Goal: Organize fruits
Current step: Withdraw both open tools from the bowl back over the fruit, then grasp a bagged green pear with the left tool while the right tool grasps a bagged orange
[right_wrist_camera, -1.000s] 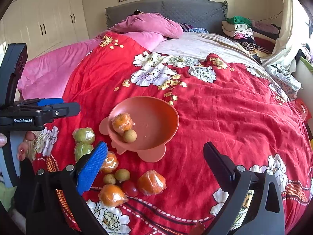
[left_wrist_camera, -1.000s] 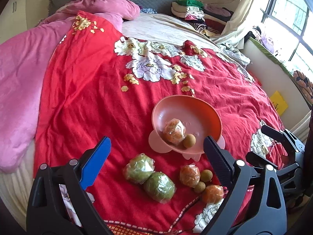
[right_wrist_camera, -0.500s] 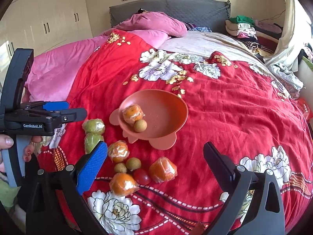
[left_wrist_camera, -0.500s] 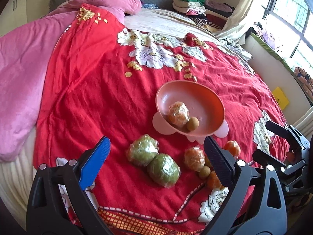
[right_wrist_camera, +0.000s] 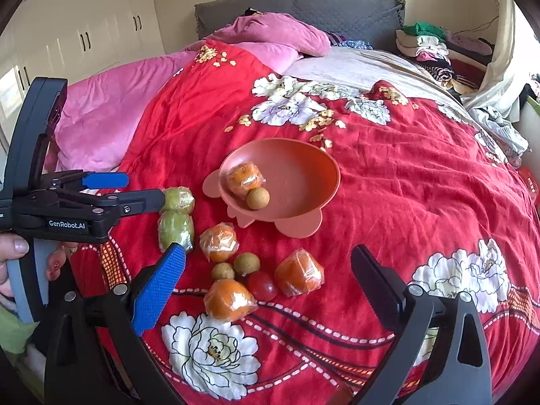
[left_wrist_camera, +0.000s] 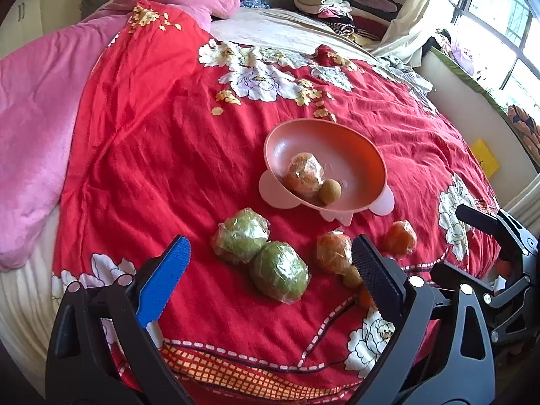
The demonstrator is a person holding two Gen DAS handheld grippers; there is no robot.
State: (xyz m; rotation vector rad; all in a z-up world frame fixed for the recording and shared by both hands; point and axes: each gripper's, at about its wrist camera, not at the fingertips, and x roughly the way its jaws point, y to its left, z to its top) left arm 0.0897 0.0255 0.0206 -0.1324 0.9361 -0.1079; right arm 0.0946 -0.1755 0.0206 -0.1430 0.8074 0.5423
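Red floral quilt (right_wrist_camera: 405, 202) spread over a bed, pink blanket (right_wrist_camera: 111, 108) bunched alongside, grey headboard (right_wrist_camera: 337, 10) behind (folded clothes (right_wrist_camera: 425, 44) stacked nearby), pink bowl (right_wrist_camera: 303, 175) set on the quilt, wrapped fruits (right_wrist_camera: 233, 270) scattered beside it, left gripper (left_wrist_camera: 270, 266) and right gripper (right_wrist_camera: 266, 270) held wide open, nothing gripped.

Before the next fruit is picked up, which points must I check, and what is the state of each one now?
1. Left gripper jaws wide open, holding nothing: ok.
2. Right gripper jaws wide open, holding nothing: ok.
3. Pink bowl has free room beside its wrapped orange and small brown fruit: ok.
4. Two green wrapped fruits sit before the left gripper: ok.
5. All fruit in bowl: not ok.
6. Bowl steady on the soft red quilt: cannot tell.
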